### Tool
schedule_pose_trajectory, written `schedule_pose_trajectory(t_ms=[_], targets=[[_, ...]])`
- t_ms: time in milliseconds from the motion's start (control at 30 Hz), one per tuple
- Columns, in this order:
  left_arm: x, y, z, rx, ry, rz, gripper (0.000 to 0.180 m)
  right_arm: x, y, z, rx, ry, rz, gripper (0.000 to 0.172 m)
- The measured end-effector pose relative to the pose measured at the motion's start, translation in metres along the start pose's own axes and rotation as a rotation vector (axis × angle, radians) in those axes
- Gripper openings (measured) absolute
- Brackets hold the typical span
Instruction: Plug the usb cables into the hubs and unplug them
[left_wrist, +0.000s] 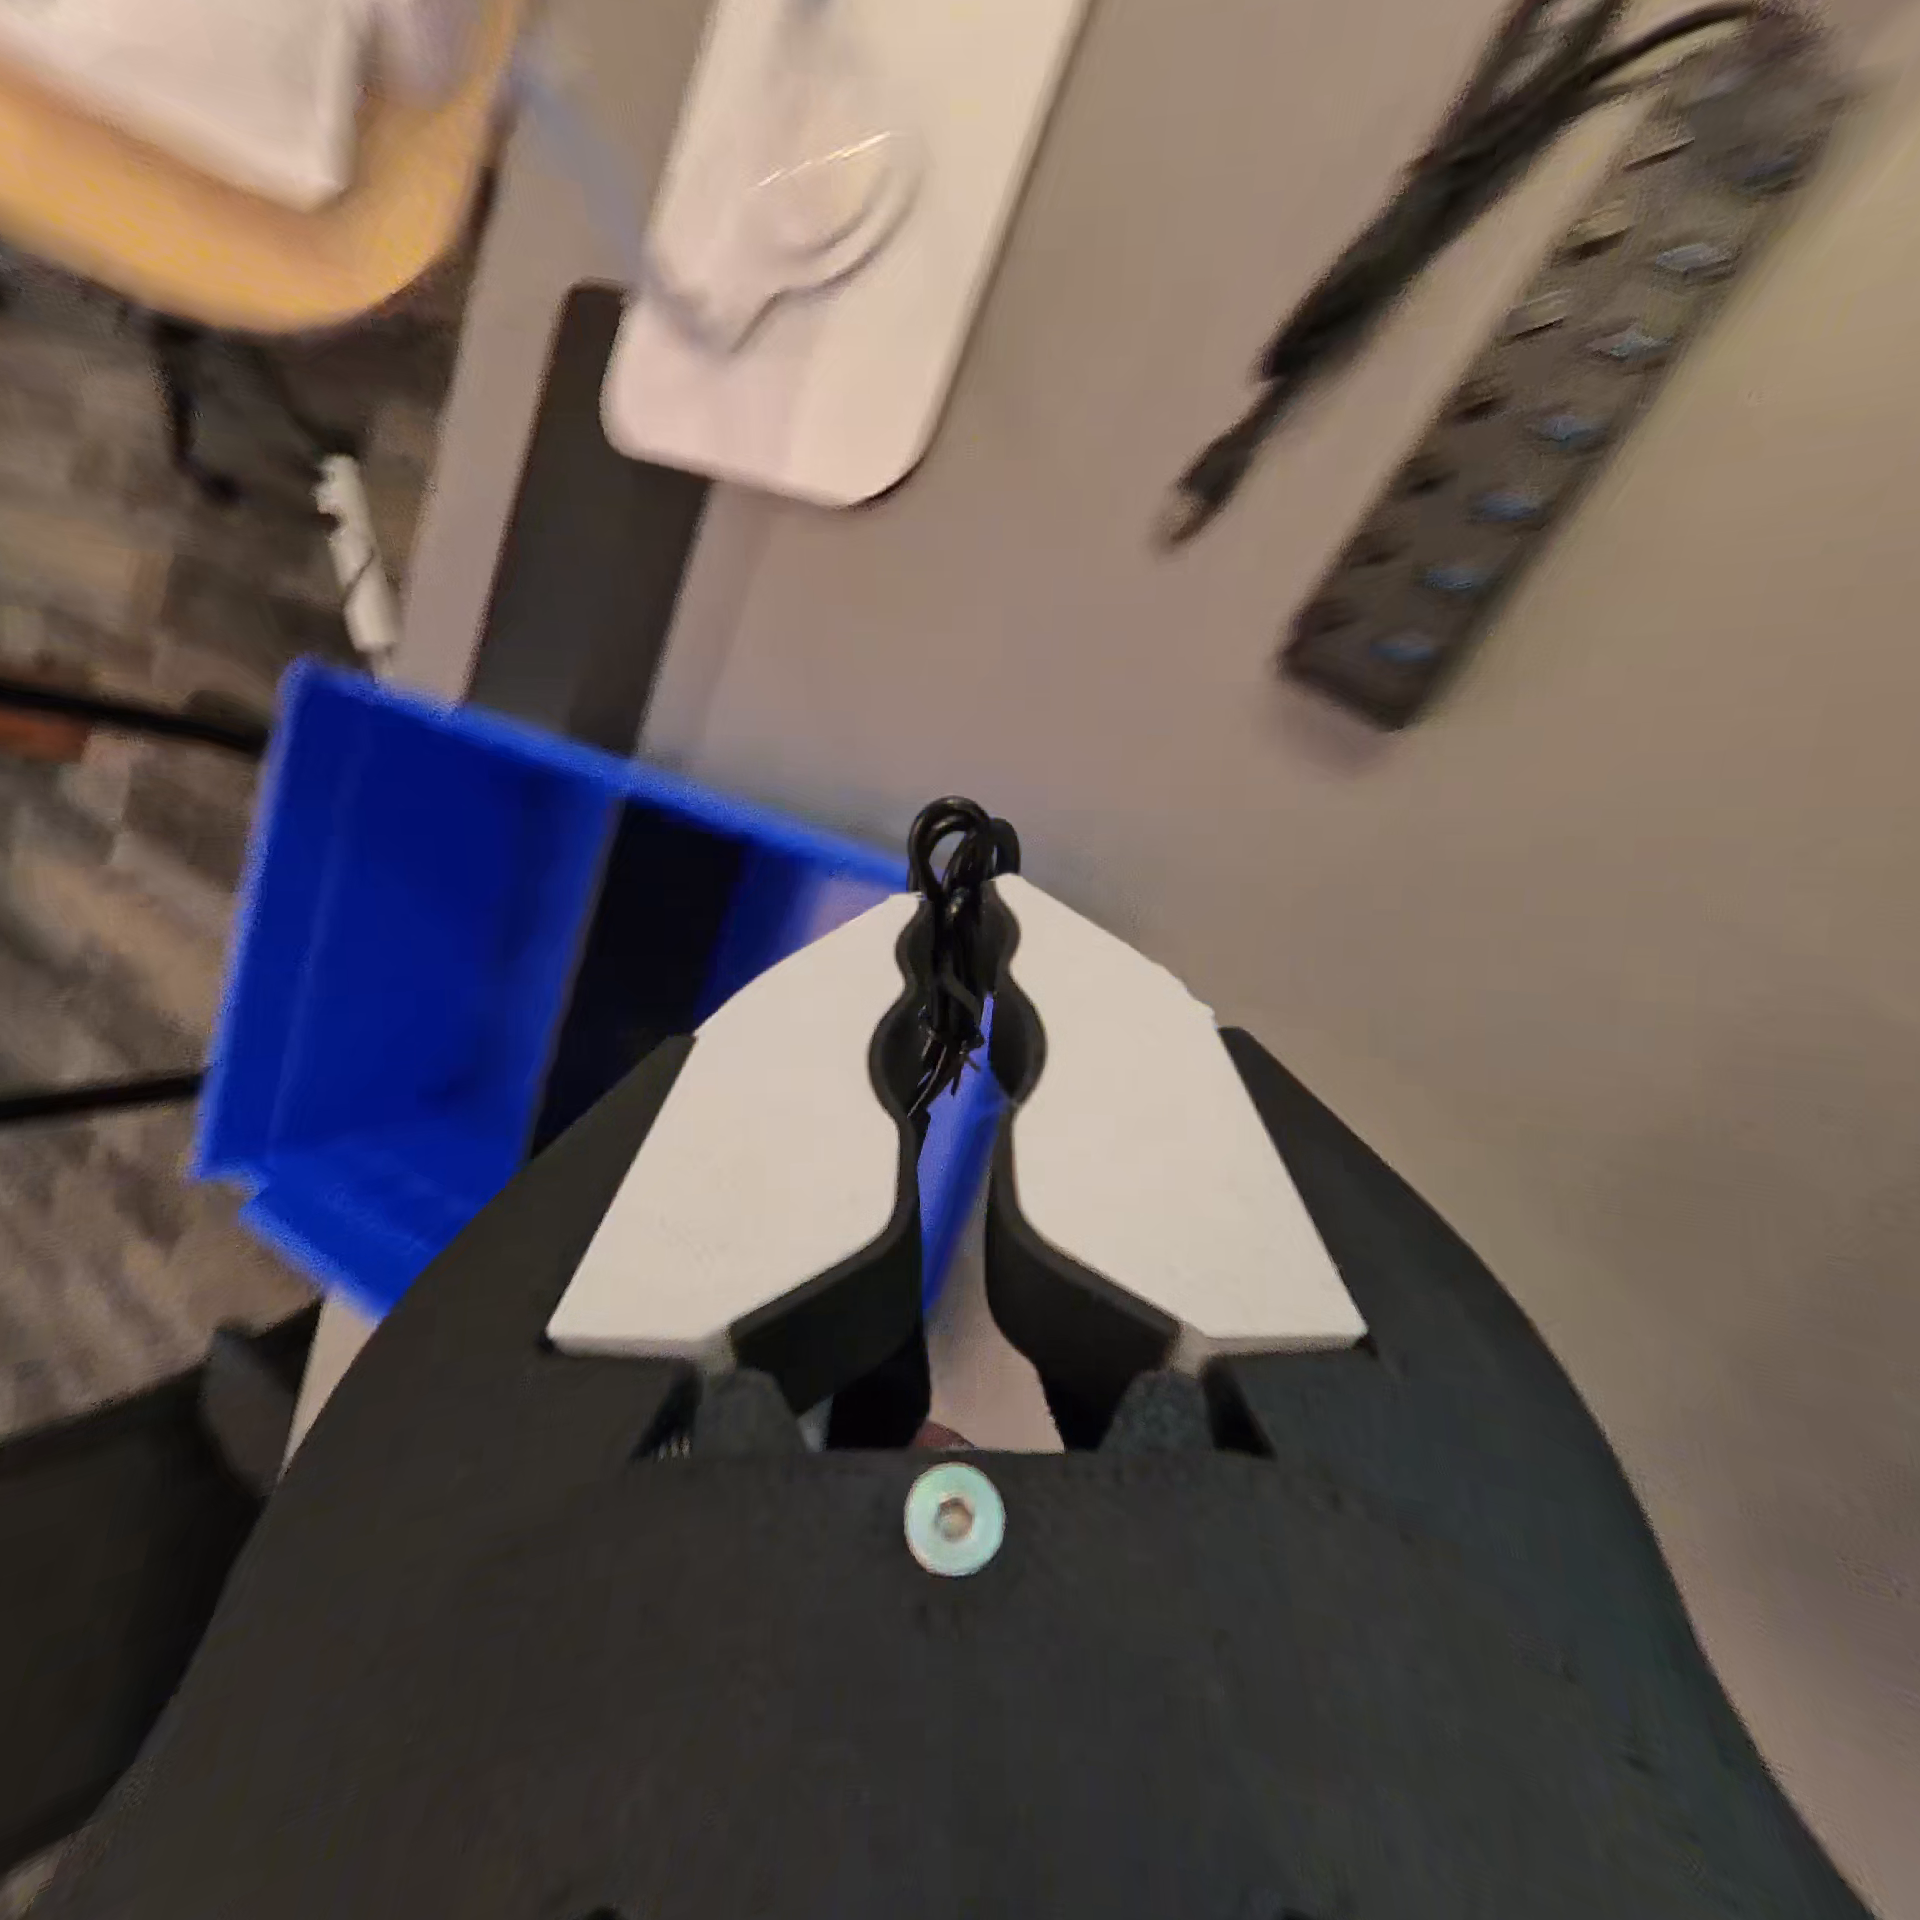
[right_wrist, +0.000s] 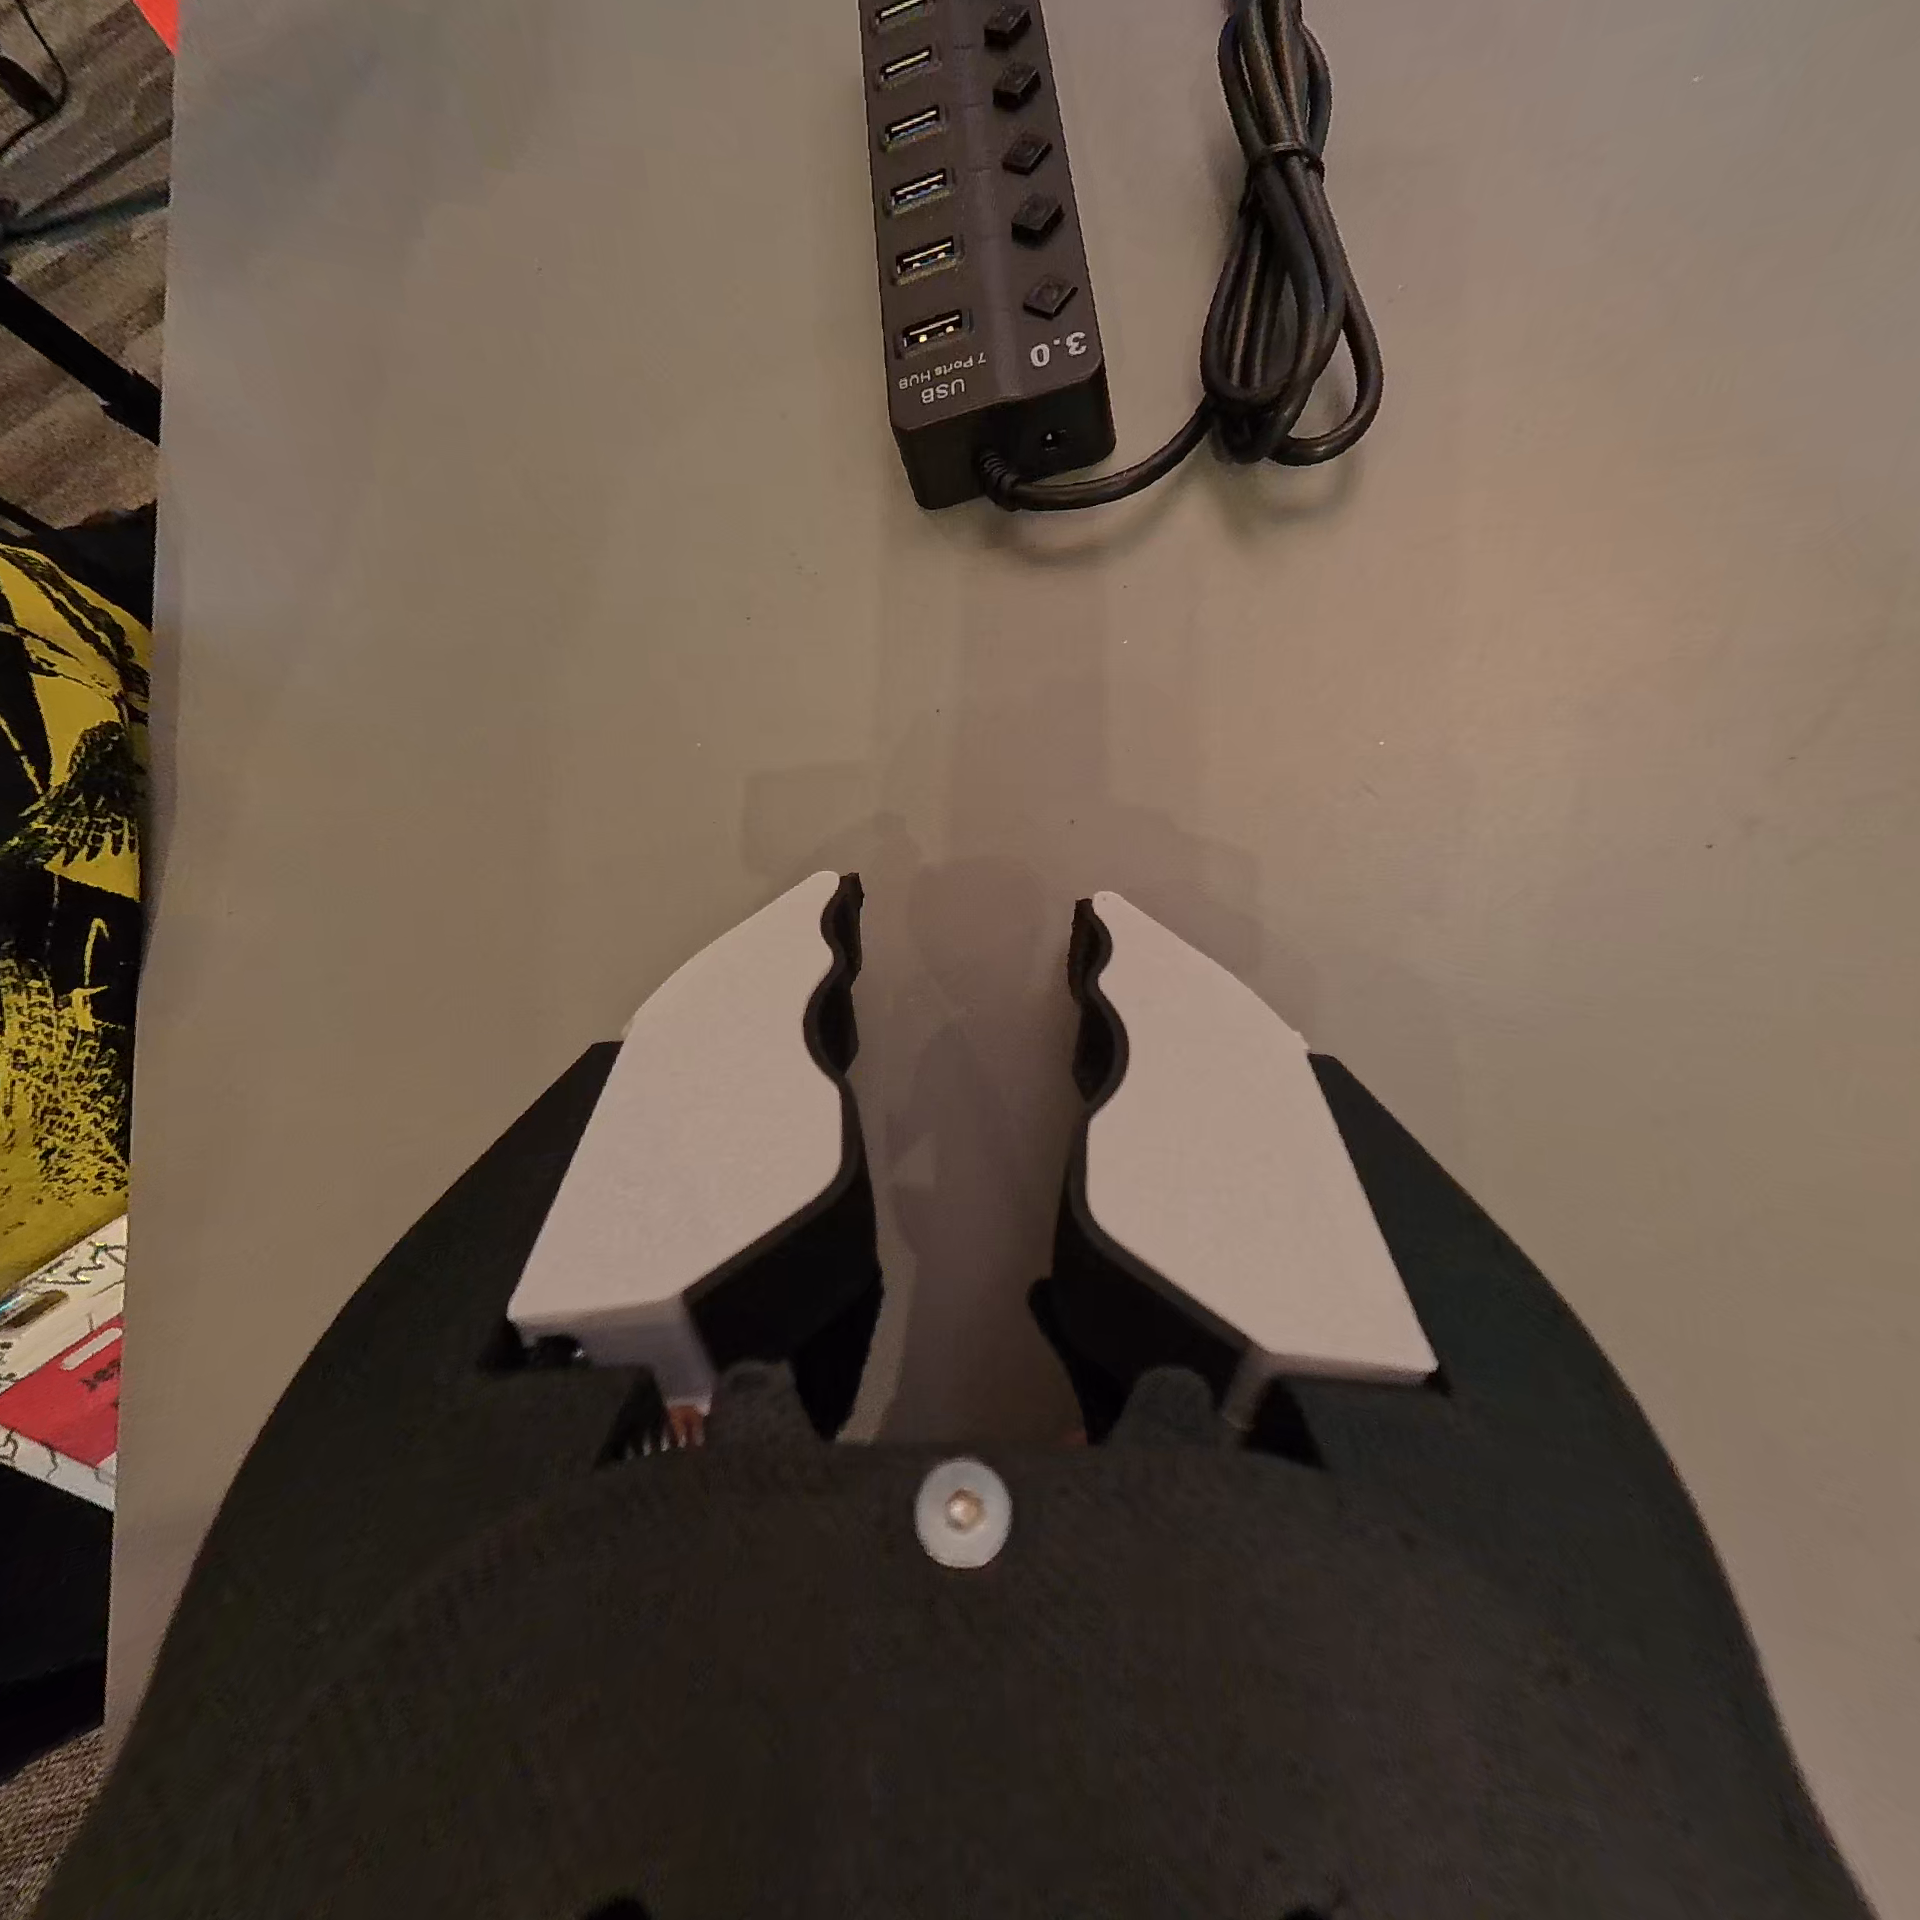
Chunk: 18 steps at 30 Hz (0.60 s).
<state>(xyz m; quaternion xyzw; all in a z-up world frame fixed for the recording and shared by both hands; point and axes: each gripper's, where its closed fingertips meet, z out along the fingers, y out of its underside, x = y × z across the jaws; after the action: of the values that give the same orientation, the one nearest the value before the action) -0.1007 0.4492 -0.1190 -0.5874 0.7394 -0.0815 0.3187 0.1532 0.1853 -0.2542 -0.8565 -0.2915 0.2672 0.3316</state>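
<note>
Left wrist view only: left gripper (left_wrist: 961, 894) pinched tight on a bundle of thin black cable (left_wrist: 954, 862), loops poking out past the fingertips, above a blue bin (left_wrist: 416, 935) at the table edge; beyond the bin, a white packet (left_wrist: 821, 260) and, blurred, a black USB hub (left_wrist: 1558, 416). Right wrist view only: right gripper (right_wrist: 966, 914) spread wide, bare, over grey table (right_wrist: 520, 623); ahead, the same kind of hub (right_wrist: 977, 260), sharp, with its coiled cord (right_wrist: 1278, 291) just beside.
</note>
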Motion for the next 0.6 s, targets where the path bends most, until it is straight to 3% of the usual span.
schedule_pose_trajectory(t_ms=[167, 267, 333, 367, 467, 500, 600], targets=[[0.117, -0.024, 0.044, -0.014, 0.199, 0.111, 0.008, 0.0, 0.0, 0.0, -0.002, 0.004, -0.005, 0.038], [0.151, -0.032, 0.066, 0.041, 0.289, 0.099, 0.014, 0.0, 0.001, 0.0, -0.003, 0.008, -0.009, 0.038], [0.141, -0.029, 0.066, 0.038, 0.248, 0.136, 0.051, 0.0, 0.001, 0.0, -0.004, 0.01, -0.012, 0.038], [0.127, -0.03, 0.06, 0.058, 0.22, 0.143, 0.055, 0.0, 0.001, 0.0, -0.004, 0.012, -0.014, 0.038], [0.051, -0.015, 0.037, 0.046, 0.11, 0.122, 0.055, -0.001, 0.001, 0.0, -0.004, 0.009, -0.014, 0.038], [0.022, -0.005, 0.033, 0.028, 0.076, 0.112, 0.048, -0.001, 0.001, 0.0, -0.004, 0.005, -0.012, 0.038], [-0.045, 0.038, 0.045, -0.085, 0.037, 0.079, 0.037, -0.001, 0.001, 0.0, -0.003, 0.0, -0.01, 0.038]])
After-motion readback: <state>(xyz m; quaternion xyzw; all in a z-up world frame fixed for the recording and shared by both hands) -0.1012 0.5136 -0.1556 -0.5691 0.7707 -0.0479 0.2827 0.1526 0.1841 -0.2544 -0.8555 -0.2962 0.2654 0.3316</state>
